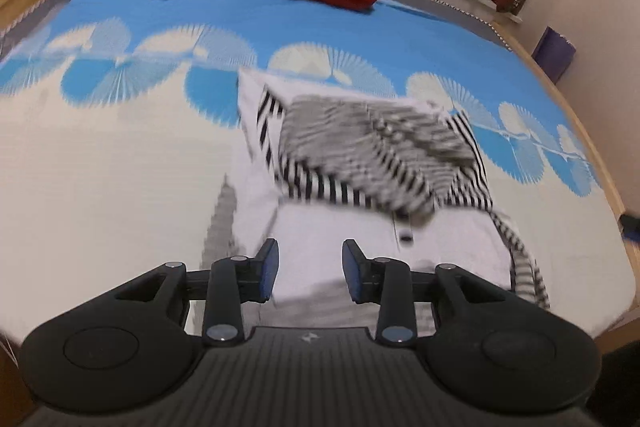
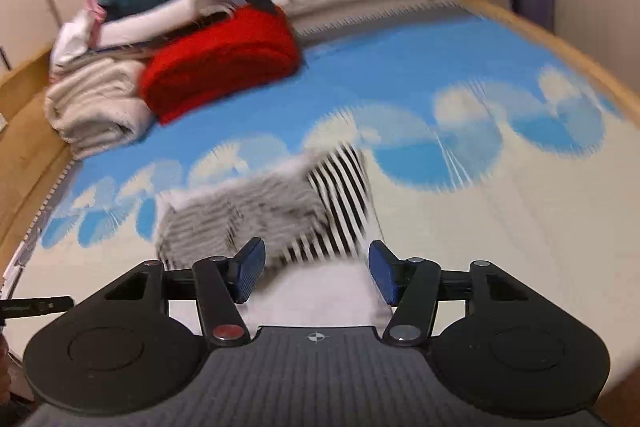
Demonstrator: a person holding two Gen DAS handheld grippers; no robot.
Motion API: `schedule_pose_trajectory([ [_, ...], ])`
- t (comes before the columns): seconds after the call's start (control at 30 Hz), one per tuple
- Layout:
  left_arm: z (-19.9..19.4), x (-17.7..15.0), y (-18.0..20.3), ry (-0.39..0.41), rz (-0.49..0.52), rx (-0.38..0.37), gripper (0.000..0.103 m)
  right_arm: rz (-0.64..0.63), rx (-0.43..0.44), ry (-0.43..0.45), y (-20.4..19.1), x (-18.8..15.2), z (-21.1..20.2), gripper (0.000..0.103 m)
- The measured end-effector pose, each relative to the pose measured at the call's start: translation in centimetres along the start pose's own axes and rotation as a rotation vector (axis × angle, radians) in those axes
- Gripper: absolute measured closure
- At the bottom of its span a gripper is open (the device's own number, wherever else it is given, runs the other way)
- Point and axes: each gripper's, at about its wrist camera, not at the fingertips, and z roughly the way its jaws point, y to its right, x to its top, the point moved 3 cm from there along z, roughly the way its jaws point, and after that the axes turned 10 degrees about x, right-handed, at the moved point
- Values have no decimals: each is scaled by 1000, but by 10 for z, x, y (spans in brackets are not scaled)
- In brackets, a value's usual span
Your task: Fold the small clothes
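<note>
Bed (image 1: 120, 167), both grippers (image 1: 310, 273) (image 2: 314, 275) agape (empty)

Left gripper (image 1: 309, 271): matte black body, ribbed grey centre plate with small emblem, two round side discs, black linkage arms with silver pivot screws, blue ribbed pads (image 1: 270, 267) on jaws.

Right gripper (image 2: 314, 273): same build; crosshair mark on centre plate, one red pivot cap, remaining caps silver, blue pads (image 2: 250, 269).

left tongs (image 1: 310, 269): parted, nothing between | right tongs (image 2: 316, 273): parted wide, nothing held
</note>
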Motion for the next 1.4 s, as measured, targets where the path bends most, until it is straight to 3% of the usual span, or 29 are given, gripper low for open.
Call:
schedule_pose_trajectory([
  [0.13,8,-50,-11,-22,-39,53,38,46,-54,-58,26,-58,3,44],
  [0.2,20,-66,-21,-66,-76,87,37,60,-90,-88,38,-84,9,44],
  [0.3,36,-85,-35,-67,-111,109,22,78,-159,-130,53,-110,20,44],
  [0.4,63,-93,-44,-143,-125,181,22,109,-118,-167,58,-120,35,43],
  [0.5,72,-90,-46,-130,-151,185,21,88,-155,-197,63,-126,50,42],
  [0.67,90,-96,-49,-186,-167,185,21,106,-191,-280,71,-137,71,35],
  [0.83,101,-98,-42,-222,-127,190,21,85,-251,-330,72,-145,89,34],
  [0.97,106,-102,-39,-233,-82,243,22,91,-259,-349,71,-147,94,34],
  [1.2,107,-102,-38,-249,-65,241,52,52,-255,-348,70,-149,94,42],
  [1.3,106,-100,-36,-245,-56,233,74,40,-225,-340,67,-150,92,61],
  [1.33,105,-100,-36,-243,-56,228,83,35,-201,-338,65,-150,91,77],
  [1.4,101,-98,-37,-228,-58,224,88,20,-175,-328,60,-149,89,88],
])
